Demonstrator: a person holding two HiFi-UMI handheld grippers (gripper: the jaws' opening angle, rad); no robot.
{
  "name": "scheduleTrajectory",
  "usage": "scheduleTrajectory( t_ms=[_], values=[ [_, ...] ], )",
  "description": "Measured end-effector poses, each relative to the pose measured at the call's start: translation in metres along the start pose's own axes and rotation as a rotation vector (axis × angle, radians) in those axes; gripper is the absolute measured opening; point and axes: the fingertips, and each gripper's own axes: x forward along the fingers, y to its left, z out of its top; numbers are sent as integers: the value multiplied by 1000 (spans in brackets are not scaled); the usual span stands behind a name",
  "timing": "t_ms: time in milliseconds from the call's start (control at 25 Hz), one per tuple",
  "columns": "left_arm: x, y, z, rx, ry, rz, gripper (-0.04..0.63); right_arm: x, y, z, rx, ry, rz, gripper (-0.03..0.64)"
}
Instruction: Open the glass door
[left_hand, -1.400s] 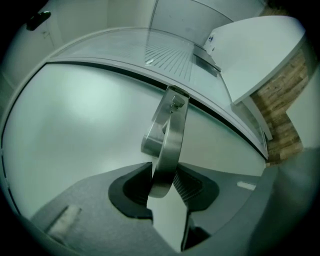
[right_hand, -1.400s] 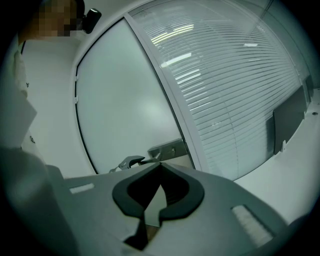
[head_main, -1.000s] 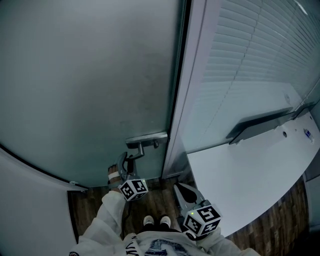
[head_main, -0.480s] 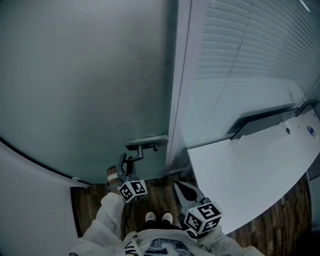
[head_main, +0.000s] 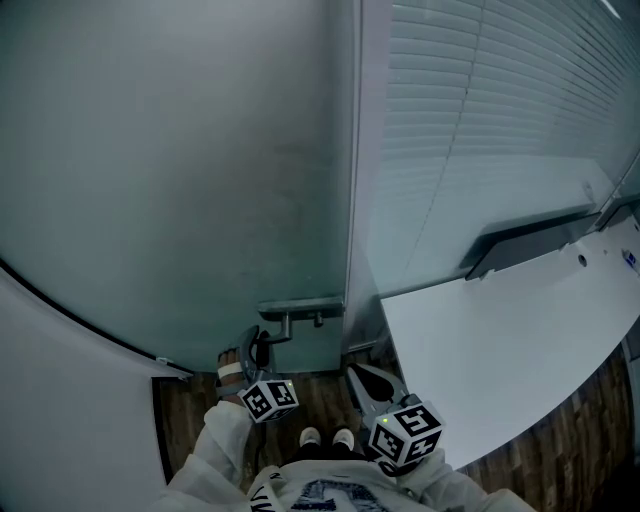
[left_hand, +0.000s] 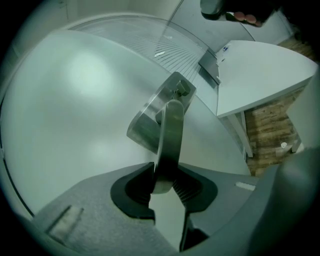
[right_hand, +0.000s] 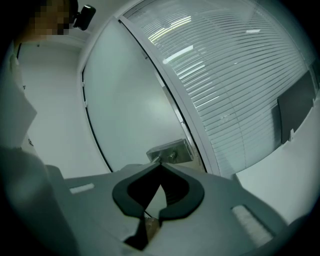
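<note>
Nearest to the person, a pair of pale shoes (head_main: 325, 438) stands on the dark wooden floor (head_main: 190, 425), with light sleeves on either side of them.

The right gripper (head_main: 362, 378) hangs low just right of the shoes, its marker cube (head_main: 405, 435) towards the person. In the right gripper view, the right gripper (right_hand: 161, 167) has its jaw tips met, with nothing between them. It points towards the door and touches nothing.

The left gripper (head_main: 258, 346) reaches forward on the left, just beyond its own marker cube (head_main: 268, 398). In the left gripper view, the left gripper (left_hand: 162, 176) has the free end of the metal lever handle (left_hand: 169, 142) between its dark pads. The jaws are closing, and both pads lie against the sides of the lever.

The lever runs up from the jaws to a metal handle plate (head_main: 300, 306) mounted low on the right edge of the glass door (head_main: 180, 180). The door is frosted and fills the far left of the scene. Its right edge lies along a pale upright door frame (head_main: 368, 200).

Right of the frame, a glazed wall carries closed horizontal blinds (head_main: 500, 90). A white worktop (head_main: 500, 350) juts out below them on the near right. A white wall (head_main: 60, 400) curves in at the near left, beside the door.
</note>
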Motion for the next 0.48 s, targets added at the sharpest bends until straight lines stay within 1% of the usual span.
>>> scheduleTrajectory(
  t_ms=[120,200,240,360,480],
  values=[
    [-22,4,1,69,6,-14,108,-7,9,-1,-4,-3,12,5],
    [-35,11,5,132,6,7,117,-9,10,-3,-12,-6,14,5],
    [-37,11,5,152,9,13,124,-8,9,-5,-13,-6,13,5],
    [-47,9,5,158,19,-1,133,-12,12,-11,-3,-2,10,5],
    [-76,14,2,176,22,-4,140,-28,35,-15,-8,-5,21,5]
  ],
)
